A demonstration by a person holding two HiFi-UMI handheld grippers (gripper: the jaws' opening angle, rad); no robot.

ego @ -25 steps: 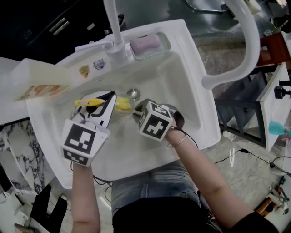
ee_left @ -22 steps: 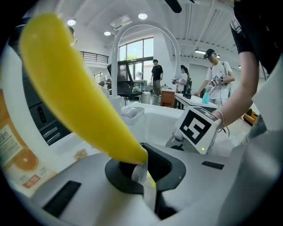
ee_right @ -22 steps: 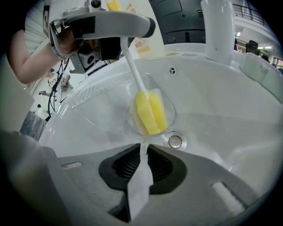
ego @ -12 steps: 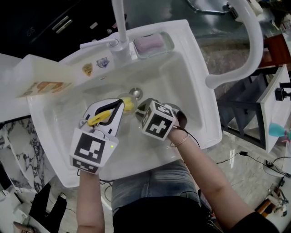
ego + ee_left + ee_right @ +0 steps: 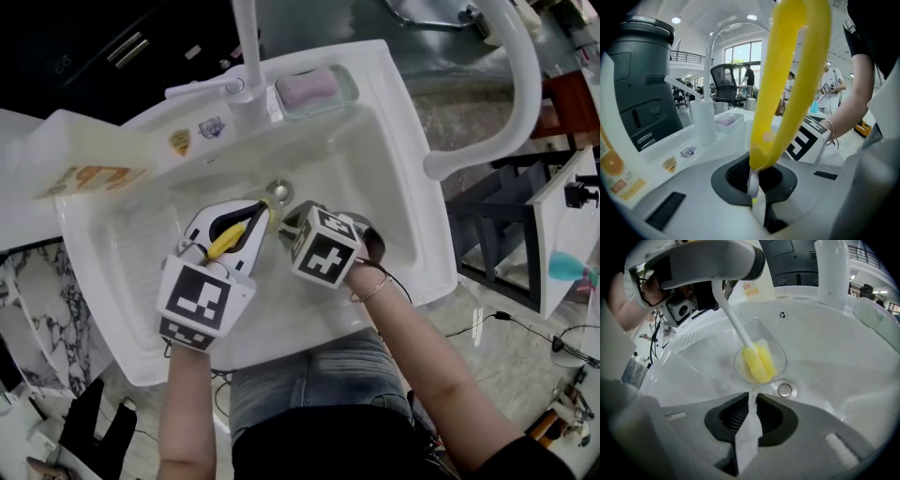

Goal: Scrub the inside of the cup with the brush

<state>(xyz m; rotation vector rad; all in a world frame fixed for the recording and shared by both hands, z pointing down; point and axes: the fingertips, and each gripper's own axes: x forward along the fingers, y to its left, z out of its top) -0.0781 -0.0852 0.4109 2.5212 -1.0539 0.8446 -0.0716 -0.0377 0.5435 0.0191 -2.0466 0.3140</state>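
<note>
The scrubbing itself looks to be in hand: the brush (image 5: 757,363) has its yellow sponge head down inside the cup (image 5: 777,363), its white shaft slanting up to the left gripper (image 5: 754,187), whose jaws are pressed together on the brush where the shaft meets the yellow loop handle. The right gripper (image 5: 751,399) has its jaws closed on the narrow foot of the cup (a stem, by the look of it) and holds the clear bowl on its side, low over the sink (image 5: 375,169), close beside the drain (image 5: 784,390). The sponge fills much of the bowl and seems to touch the glass on the lower side. By my reading, the next move calls for working the head round or in and out against the wall while the right gripper holds the foot firm, since the glass is thin and held by a small pinch. As for what holds what: the cup holds only the sponge head, and I cannot tell whether there is water or suds in it; no standing water is evident in the sink; the soap dish (image 5: 349,89) on the rim by the tap (image 5: 246,56) holds a pink bar.
</note>
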